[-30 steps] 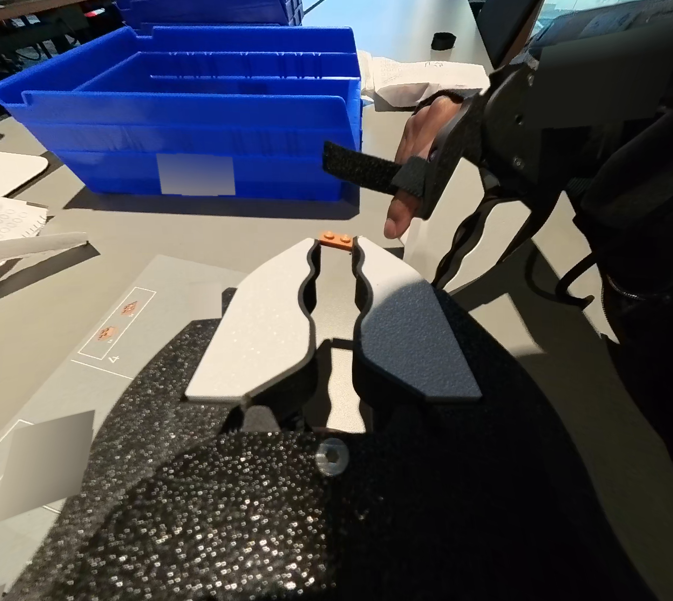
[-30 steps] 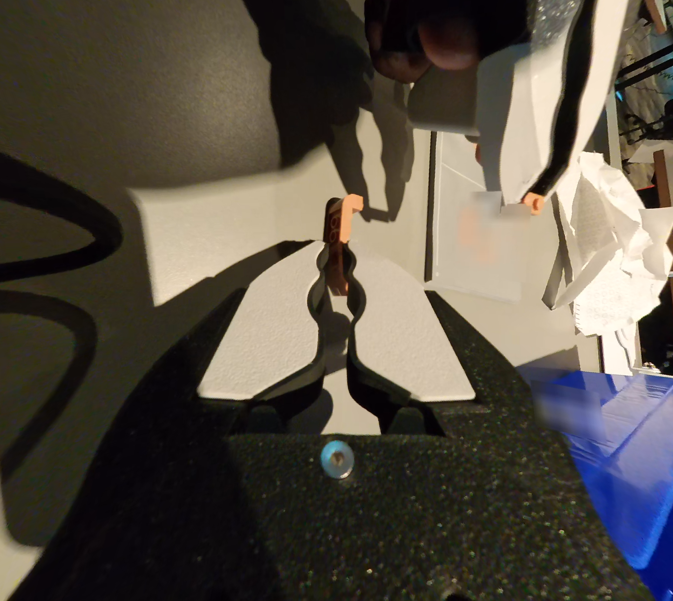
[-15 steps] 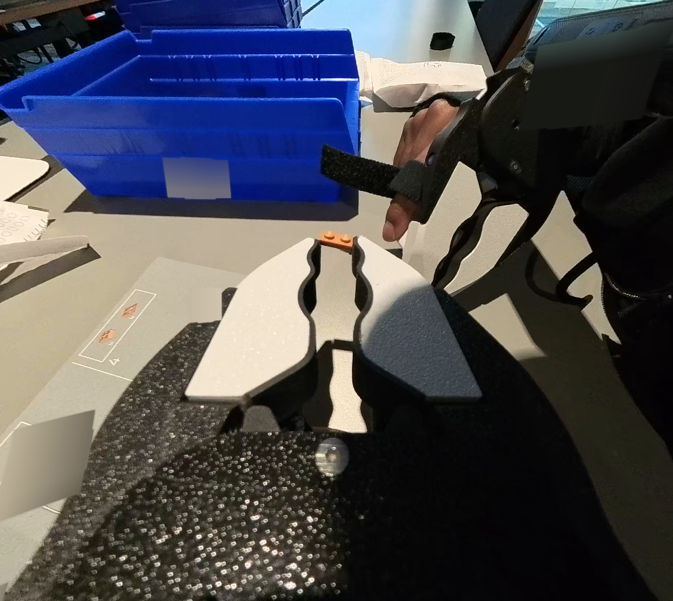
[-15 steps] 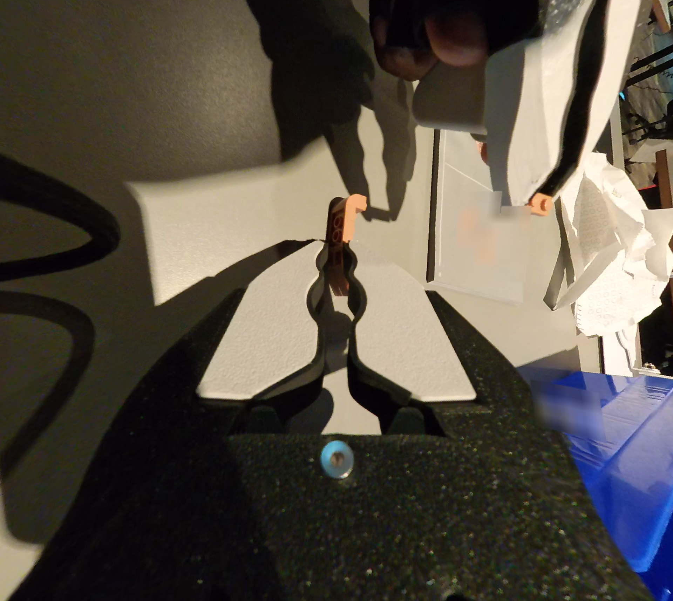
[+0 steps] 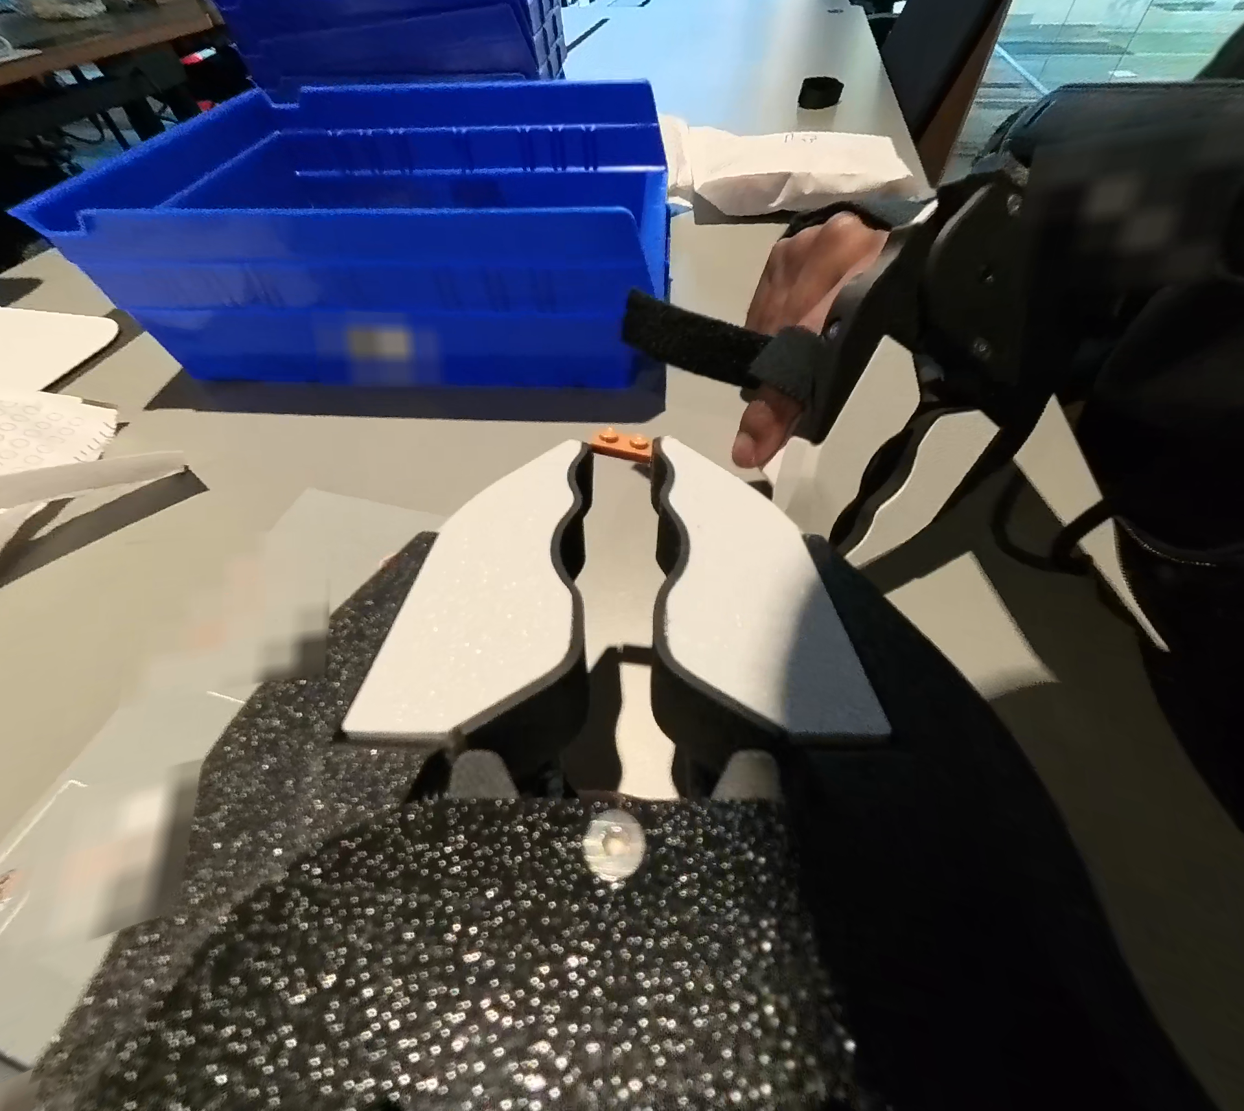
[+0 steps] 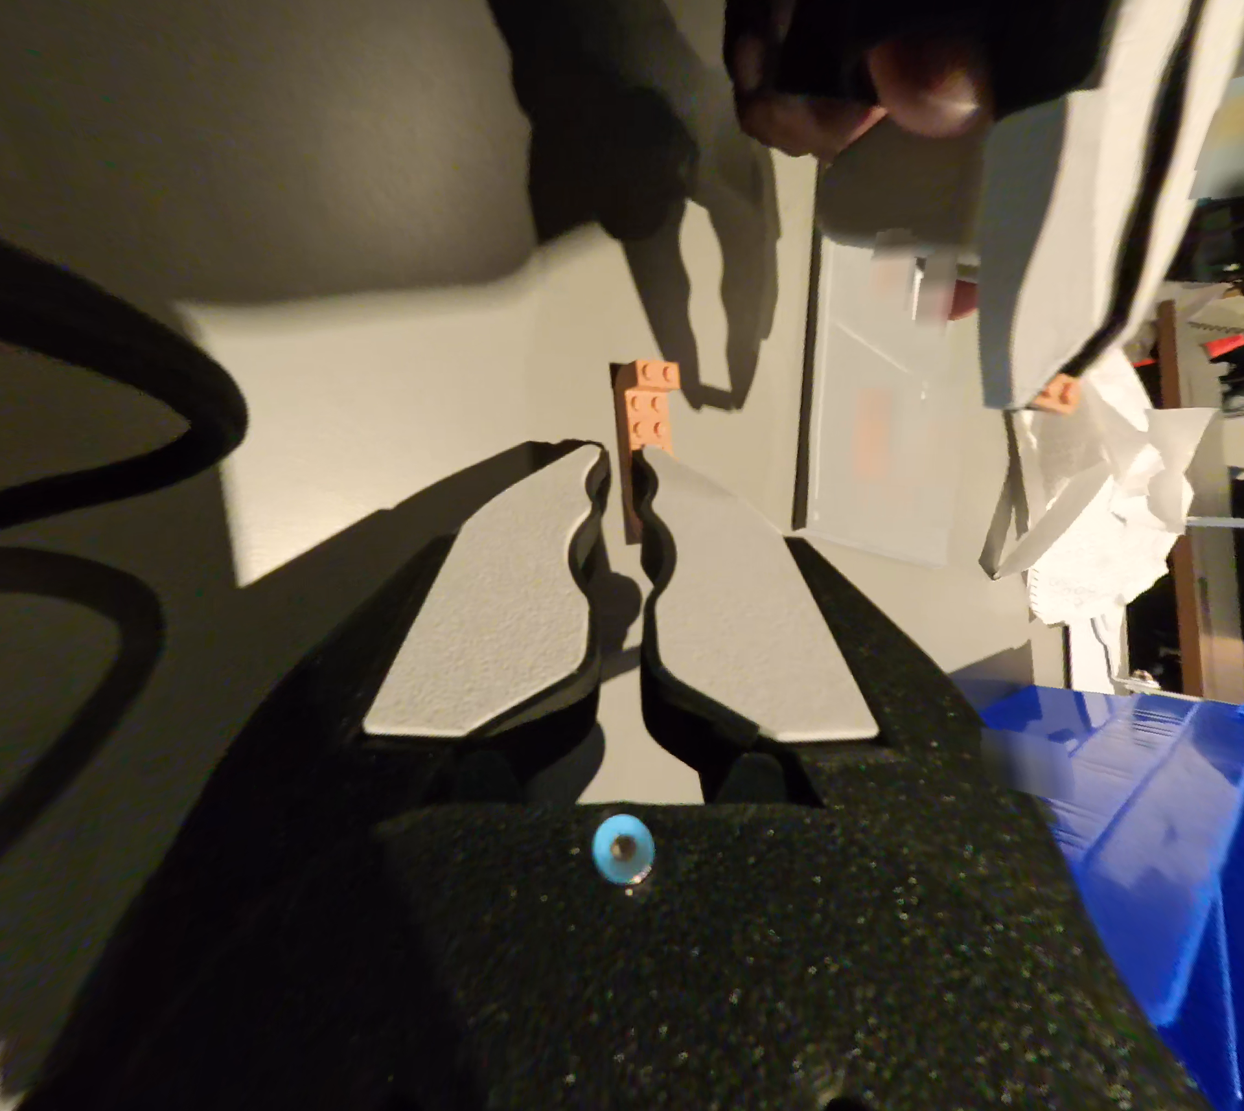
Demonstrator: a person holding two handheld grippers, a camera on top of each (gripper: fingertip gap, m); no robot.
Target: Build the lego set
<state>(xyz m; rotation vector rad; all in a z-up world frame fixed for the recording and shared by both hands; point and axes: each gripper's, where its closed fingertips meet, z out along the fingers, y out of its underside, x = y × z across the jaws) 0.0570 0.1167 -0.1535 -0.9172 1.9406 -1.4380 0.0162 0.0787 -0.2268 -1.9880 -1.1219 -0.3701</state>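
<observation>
The left tongs (image 5: 620, 459) pinch a small orange plate (image 5: 623, 447); the right tongs (image 6: 623, 459) pinch the orange stack (image 6: 647, 411), its long side pointing up the frame.

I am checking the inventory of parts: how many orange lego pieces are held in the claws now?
2: a small flat orange plastic plate in the left claw, and a stepped orange brick assembly in the right claw.

Each camera sits close behind its own hand-held gripper, looking forward along the fingers. The right view is rolled sideways. Both share the grey surface (image 5: 377, 459) and blue bins (image 5: 350, 244).
</observation>
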